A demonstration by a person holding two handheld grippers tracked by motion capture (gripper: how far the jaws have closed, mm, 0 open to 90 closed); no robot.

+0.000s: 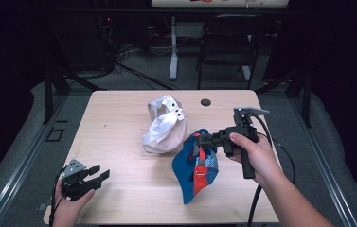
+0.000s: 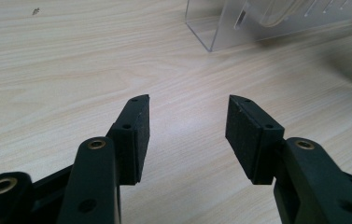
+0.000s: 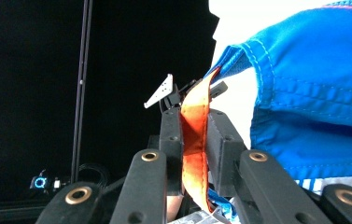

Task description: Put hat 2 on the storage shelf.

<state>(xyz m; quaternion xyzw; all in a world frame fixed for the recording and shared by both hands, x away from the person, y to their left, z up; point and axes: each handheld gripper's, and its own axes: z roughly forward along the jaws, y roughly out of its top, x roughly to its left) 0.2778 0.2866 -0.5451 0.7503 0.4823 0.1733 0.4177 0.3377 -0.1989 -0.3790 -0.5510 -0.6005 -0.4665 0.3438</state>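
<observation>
We've got the blue cap (image 1: pixel 196 165) lifted off the counter (image 1: pixel 119 142), R claw (image 1: pixel 206 140) clamped on its orange strap (image 3: pixel 195 140). L claw (image 1: pixel 96 174) gapes, idle. Next, probably: carry it toward the white cap (image 1: pixel 164 125).

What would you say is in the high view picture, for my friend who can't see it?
A person's right gripper pinches a blue and orange cap and lifts it over a wooden table. A white cap sits on a clear stand behind it, and the left gripper waits open near the table's front left corner.
</observation>
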